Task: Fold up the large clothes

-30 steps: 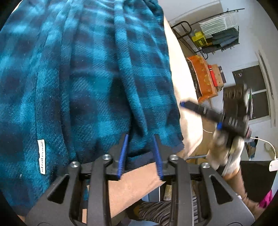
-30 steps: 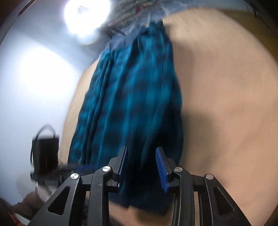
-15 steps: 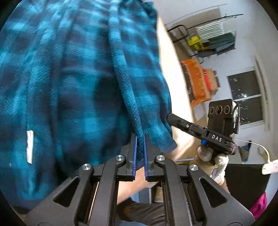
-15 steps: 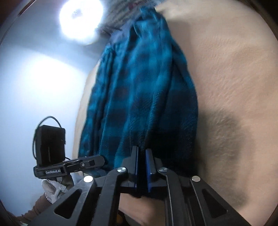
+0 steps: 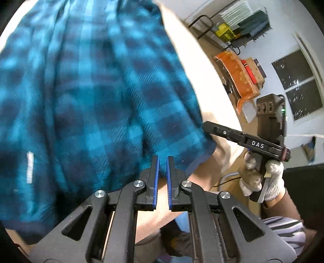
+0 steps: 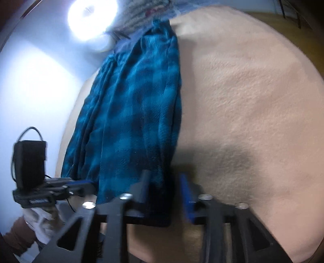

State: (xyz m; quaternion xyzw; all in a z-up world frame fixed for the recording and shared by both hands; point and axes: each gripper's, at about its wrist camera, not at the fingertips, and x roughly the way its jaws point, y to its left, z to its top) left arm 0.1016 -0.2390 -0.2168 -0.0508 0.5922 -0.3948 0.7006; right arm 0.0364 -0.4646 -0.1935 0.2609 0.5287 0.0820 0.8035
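Note:
A blue and black plaid fleece garment (image 5: pixel 101 91) lies bunched in long folds on a beige covered surface (image 5: pixel 212 81). My left gripper (image 5: pixel 163 161) is shut on its near hem, which is lifted a little. A white label (image 5: pixel 30 164) shows on the fabric at the left. In the right wrist view the garment (image 6: pixel 137 101) runs away from me over the beige surface (image 6: pixel 243 101). My right gripper (image 6: pixel 165 188) is opening, its jaws well apart with the garment's near edge between them, unpressed. A gloved hand (image 5: pixel 269 182) holds that right gripper at the garment's right edge.
A metal rack (image 5: pixel 243 22) with folded items stands at the back right, with an orange object (image 5: pixel 237 72) and a dark window (image 5: pixel 297 81) beside it. A bright lamp (image 6: pixel 91 18) glares at the top left. Striped fabric (image 6: pixel 145 10) lies beyond the garment's far end.
The left gripper closed on the garment's hem and rose with it. The right gripper shut on the near edge, then opened again.

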